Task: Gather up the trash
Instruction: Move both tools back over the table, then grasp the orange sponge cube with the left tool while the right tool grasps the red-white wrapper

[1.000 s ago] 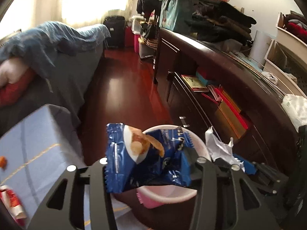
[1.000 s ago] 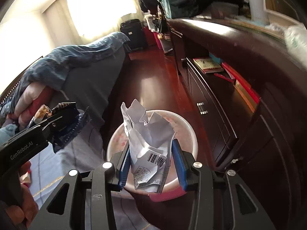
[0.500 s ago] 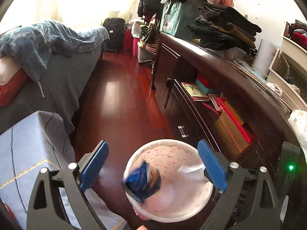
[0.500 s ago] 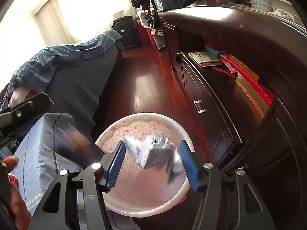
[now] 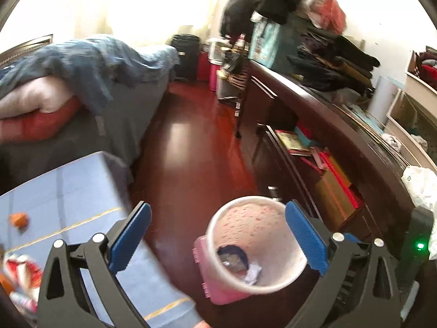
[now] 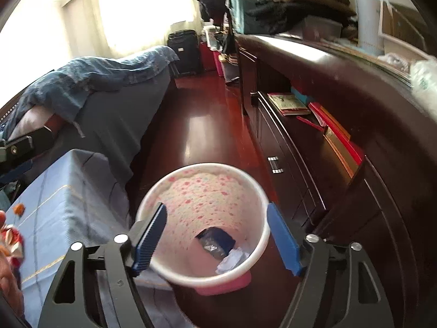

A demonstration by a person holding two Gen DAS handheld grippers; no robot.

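At my nine o'clock the table (image 5: pixel 62 191) carries an orange scrap (image 5: pixel 19 219) and red wrappers (image 5: pixel 20 269): light, crinkly, slippery film, best pinched across a bunched middle. My left tool (image 5: pixel 215 242) and right tool (image 6: pixel 218 239) have just been opening, nothing between their jaws. At five o'clock, the bin (image 6: pixel 254 188) holds the blue wrapper (image 6: pixel 217 239) and crumpled paper (image 6: pixel 232 259).

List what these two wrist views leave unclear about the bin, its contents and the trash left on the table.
- Bin base: hidden by its own walls, both views.
- Blue wrapper print: too small, partly shadowed.
- White paper: partly hidden by the rim, right wrist view.
- Red trash on the table: blurred, cut by the left edge.
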